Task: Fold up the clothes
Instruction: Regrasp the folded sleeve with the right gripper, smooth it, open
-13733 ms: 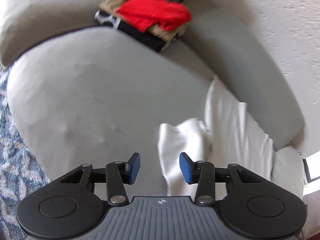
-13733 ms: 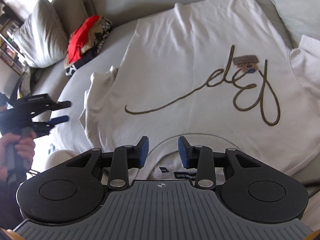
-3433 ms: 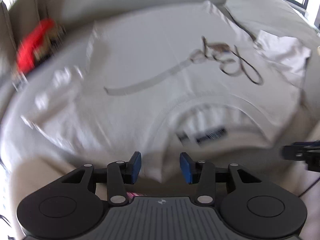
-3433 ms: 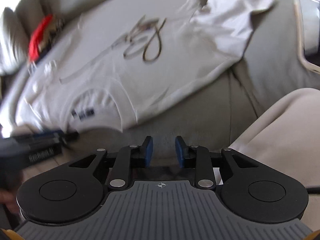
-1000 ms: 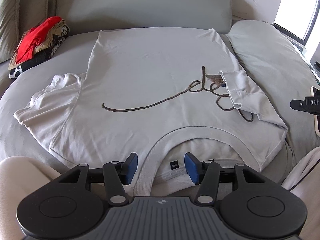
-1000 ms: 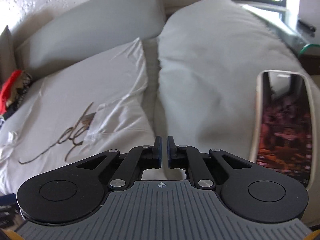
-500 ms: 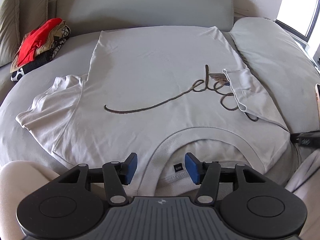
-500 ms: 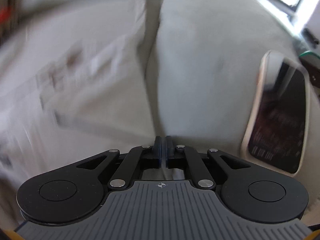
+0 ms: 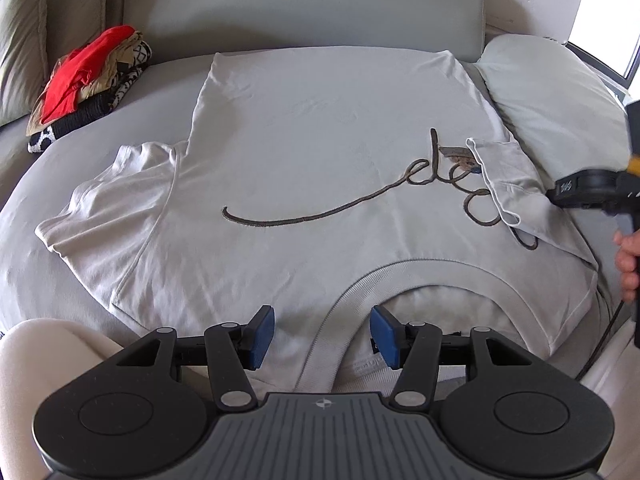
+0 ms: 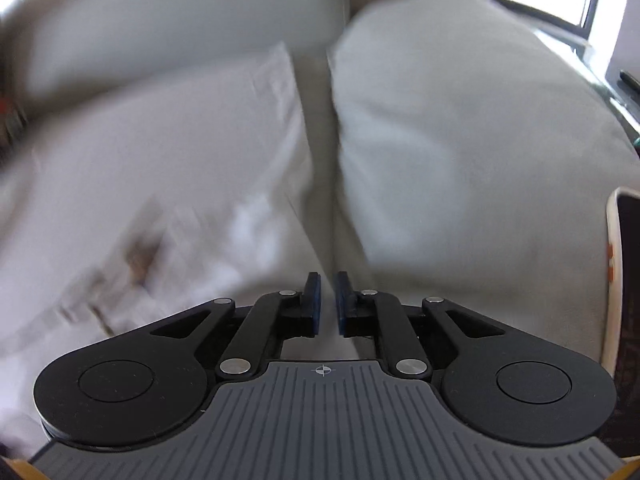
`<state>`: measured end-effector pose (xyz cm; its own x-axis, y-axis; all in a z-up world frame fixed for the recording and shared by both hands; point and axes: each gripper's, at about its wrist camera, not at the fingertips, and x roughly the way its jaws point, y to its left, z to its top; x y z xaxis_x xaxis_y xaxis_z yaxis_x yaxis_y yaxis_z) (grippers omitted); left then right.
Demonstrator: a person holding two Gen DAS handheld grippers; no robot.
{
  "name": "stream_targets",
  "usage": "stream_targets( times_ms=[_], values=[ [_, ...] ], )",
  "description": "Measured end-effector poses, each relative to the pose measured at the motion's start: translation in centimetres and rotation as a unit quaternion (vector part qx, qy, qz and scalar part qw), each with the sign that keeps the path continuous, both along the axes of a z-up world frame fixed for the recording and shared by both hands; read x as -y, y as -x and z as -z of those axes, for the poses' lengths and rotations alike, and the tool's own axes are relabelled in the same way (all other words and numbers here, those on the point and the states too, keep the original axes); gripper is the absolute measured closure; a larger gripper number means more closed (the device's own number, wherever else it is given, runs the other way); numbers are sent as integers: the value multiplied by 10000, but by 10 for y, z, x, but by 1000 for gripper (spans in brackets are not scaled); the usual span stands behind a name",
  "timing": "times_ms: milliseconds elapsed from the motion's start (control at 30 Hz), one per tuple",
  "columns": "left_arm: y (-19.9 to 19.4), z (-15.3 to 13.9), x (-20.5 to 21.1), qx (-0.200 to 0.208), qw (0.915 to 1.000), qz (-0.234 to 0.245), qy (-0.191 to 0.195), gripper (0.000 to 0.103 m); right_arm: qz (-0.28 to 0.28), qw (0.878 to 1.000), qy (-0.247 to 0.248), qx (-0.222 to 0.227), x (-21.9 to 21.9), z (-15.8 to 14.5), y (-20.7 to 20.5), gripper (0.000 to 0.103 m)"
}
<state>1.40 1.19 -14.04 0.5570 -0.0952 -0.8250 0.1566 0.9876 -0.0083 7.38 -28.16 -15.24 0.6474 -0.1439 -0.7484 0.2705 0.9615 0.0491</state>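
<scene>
White cotton T-shirt with brown cursive script [image 9: 320, 168]: spread flat, front up, across the grey upholstered sofa seat [image 9: 24, 216], one sleeve folded in over the script's end, the other lying out flat. Left gripper [image 9: 322, 334]: blue pads spread wide, empty, poised over the shirt's neckline. Right gripper [image 10: 325, 302]: pads narrowly parted, gripping nothing, beside the shirt's folded-sleeve edge; pile of red and patterned folded garments [image 9: 86, 84] beyond the shirt's outspread sleeve.

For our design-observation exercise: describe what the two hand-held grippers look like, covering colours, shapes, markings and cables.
Both the left gripper and the right gripper share one design: a ribbed grey body with a small crosshair mark, two round black discs, black linkage arms with silver rivets, and blue-padded fingers. Seen from the left wrist, the right gripper's black side bears white lettering, a yellow-orange patch, and a trailing black cable.
</scene>
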Motion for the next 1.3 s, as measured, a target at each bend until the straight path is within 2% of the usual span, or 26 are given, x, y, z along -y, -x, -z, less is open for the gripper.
stream_targets(
  times_ms=[33, 100, 133, 200, 300, 333, 400, 500, 600, 633, 700, 733, 800, 867, 900, 967, 1033, 1100, 1167, 1300],
  values=[
    [-1, 1, 0, -16, 10000, -3, 9, 50, -58, 9998, -48, 179, -1, -5, 2, 89],
    [-4, 2, 1, -46, 10000, 5, 16, 50, -179, 9994, -292, 79, -5, 0, -11, 89],
    [-4, 2, 2, -45, 10000, 20, 1, 50, -178, 9988, -438, -120, -8, 8, -20, 89],
    [-4, 2, 2, -39, 10000, 38, -10, 50, 33, 9988, -474, -118, -13, 10, -24, 88],
    [-5, 2, 0, -39, 10000, 18, -4, 50, -615, 9946, -838, 33, -37, 5, -25, 89],
    [-5, 2, -1, -48, 10000, 5, 5, 49, -659, 9952, -724, 30, -43, 3, -26, 89],
    [-7, 1, -2, -68, 10000, -26, 34, 49, -559, 9945, -853, 248, -39, -2, -28, 89],
    [-7, -1, -3, -24, 10000, -46, 13, 49, 130, 9929, -1135, 319, -21, 2, -33, 89],
    [-6, -3, -3, -5, 10000, -63, -2, 49, 130, 9926, -1203, -88, -19, 14, -46, 88],
    [-5, -4, -4, 1, 10000, -69, -6, 49, -89, 9940, -1089, -39, -23, 9, -43, 87],
    [-4, -5, -4, 14, 10000, -81, -16, 49, -546, 9927, -1072, 21, -32, -1, -36, 87],
    [-4, -6, -4, 20, 10000, -87, -20, 49, -668, 9903, -1214, 63, -34, -7, -28, 87],
    [-3, -7, -5, 33, 9999, -99, -30, 49, -706, 9910, -1129, 115, -41, -20, -8, 86],
    [-2, -9, -6, 50, 9999, -123, -55, 47, -572, 9950, -812, -50, -44, -29, 16, 81],
    [-1, -10, -7, 62, 9998, -149, -85, 47, -467, 9955, -814, -122, -41, -30, 25, 80],
    [1, -10, -9, 60, 9998, -175, -93, 46, -336, 9929, -1075, -381, -27, -21, 39, 80],
    [4, -11, -11, 50, 9998, -195, -87, 46, -527, 9878, -1255, -753, -31, -10, 54, 80],
    [7, -10, -10, -9, 9998, -157, -113, 45, -865, 9878, -959, -869, -46, -17, 73, 80],
    [12, -11, -8, -33, 9999, -70, -139, 45, -1168, 9817, -958, -1157, -60, -22, 89, 79],
    [19, -12, -7, -7, 9999, -18, -106, 42, -1137, 9864, -542, -1060, -74, -40, 95, 79]
  ],
)
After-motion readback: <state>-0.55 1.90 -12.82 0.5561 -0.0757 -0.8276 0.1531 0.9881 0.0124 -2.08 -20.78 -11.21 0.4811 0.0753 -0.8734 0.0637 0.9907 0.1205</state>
